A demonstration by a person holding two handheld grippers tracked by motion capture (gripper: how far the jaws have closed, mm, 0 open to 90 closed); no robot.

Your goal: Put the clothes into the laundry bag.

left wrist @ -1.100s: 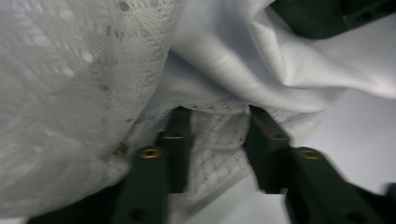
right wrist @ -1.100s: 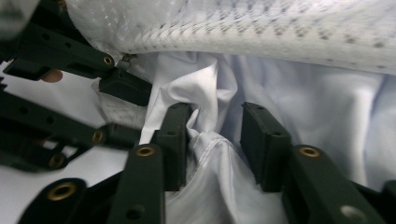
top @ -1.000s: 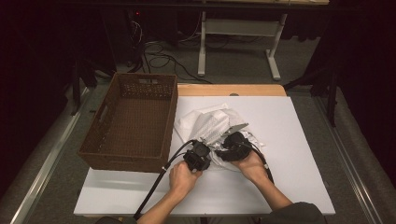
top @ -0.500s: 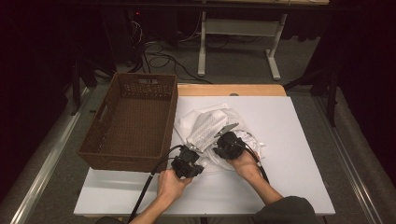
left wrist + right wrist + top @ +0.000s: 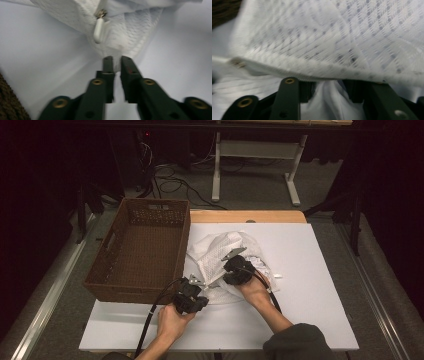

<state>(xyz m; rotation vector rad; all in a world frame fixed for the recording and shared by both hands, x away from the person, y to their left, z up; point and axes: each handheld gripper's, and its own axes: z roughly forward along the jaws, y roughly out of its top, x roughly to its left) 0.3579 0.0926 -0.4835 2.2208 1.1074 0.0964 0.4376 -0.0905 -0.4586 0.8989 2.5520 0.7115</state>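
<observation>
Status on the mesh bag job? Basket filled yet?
Done: nothing in the wicker basket yet. In hand: left gripper pinches a corner of the white mesh bag below its zipper pull; right gripper has cloth between its jaws. Left: likely moving the bag into the basket.

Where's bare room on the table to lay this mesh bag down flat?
Bare table lies right of the mesh bag, out to the far and right edges, and along the near edge. It is crowded between the wicker basket and the bag, where the left gripper and right gripper work.
</observation>
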